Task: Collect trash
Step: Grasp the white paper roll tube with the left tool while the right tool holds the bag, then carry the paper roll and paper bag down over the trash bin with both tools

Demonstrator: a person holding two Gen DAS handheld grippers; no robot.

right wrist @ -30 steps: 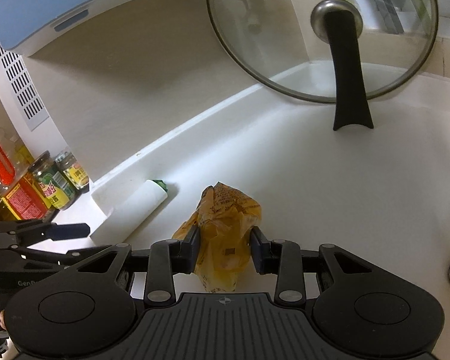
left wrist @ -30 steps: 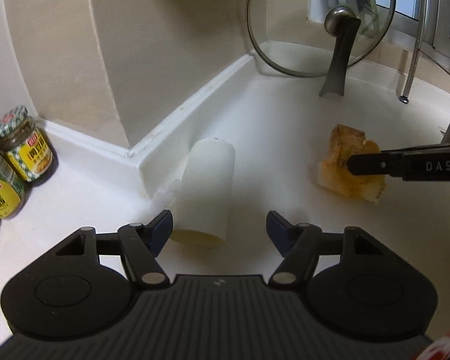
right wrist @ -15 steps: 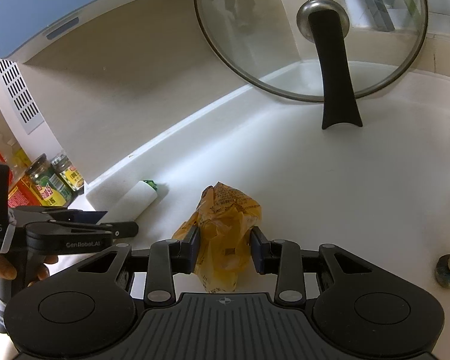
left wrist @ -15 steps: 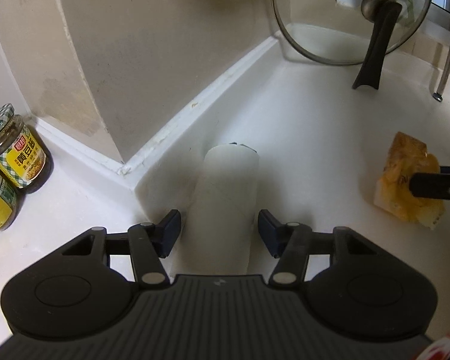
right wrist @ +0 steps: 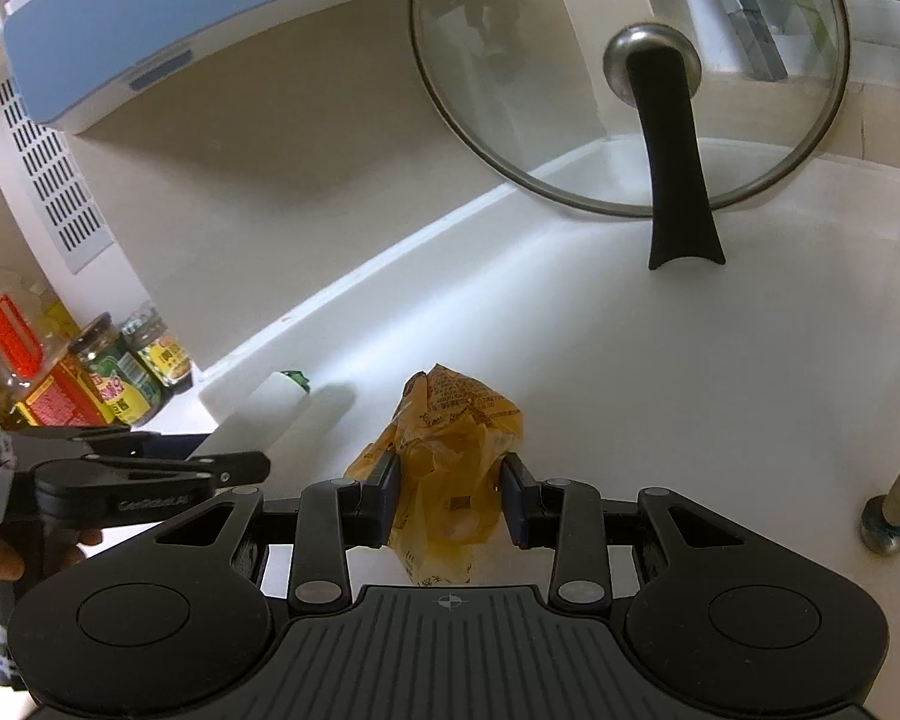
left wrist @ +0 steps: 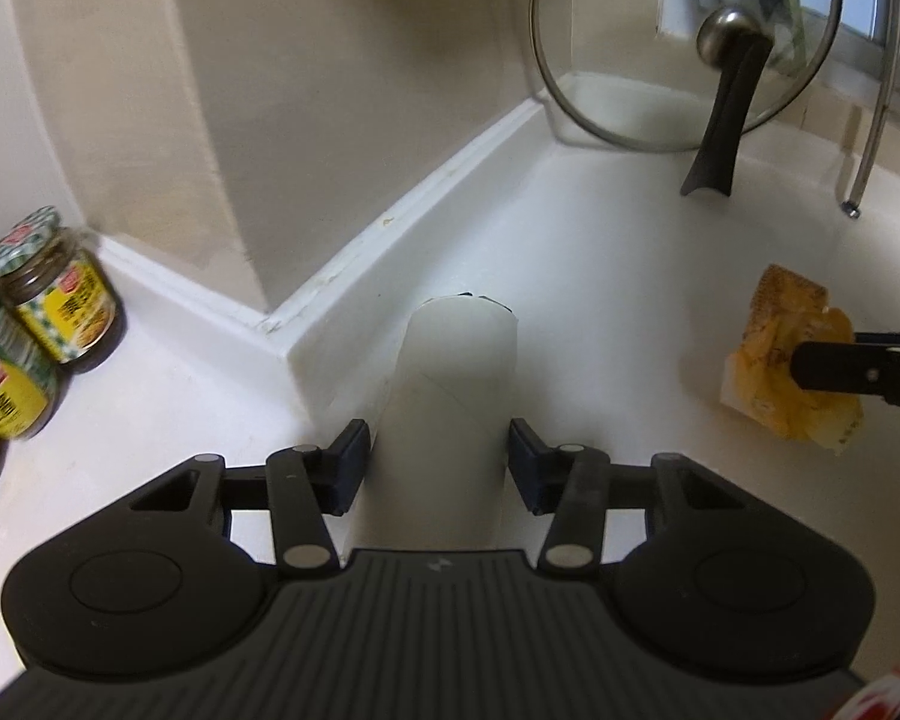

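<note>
A white paper tube (left wrist: 450, 414) lies on the white counter beside the wall's corner step. My left gripper (left wrist: 437, 465) straddles it, jaws close on both sides with small gaps still showing. The tube also shows in the right wrist view (right wrist: 273, 399), with the left gripper (right wrist: 168, 468) over it. My right gripper (right wrist: 450, 501) is shut on a crumpled yellow plastic wrapper (right wrist: 450, 456) and holds it at the counter. The wrapper (left wrist: 780, 354) and one right finger (left wrist: 840, 366) show at the right of the left wrist view.
A glass pot lid (right wrist: 630, 78) with a black handle leans against the back wall. Sauce jars (left wrist: 54, 288) stand at the left, also in the right wrist view (right wrist: 120, 378). A metal rack leg (right wrist: 897, 504) stands at the right. A white countertop (left wrist: 600, 276) lies between.
My left gripper moved forward over the white tube and its jaws narrowed around it. My right gripper stayed shut on the yellow wrapper, barely moving.
</note>
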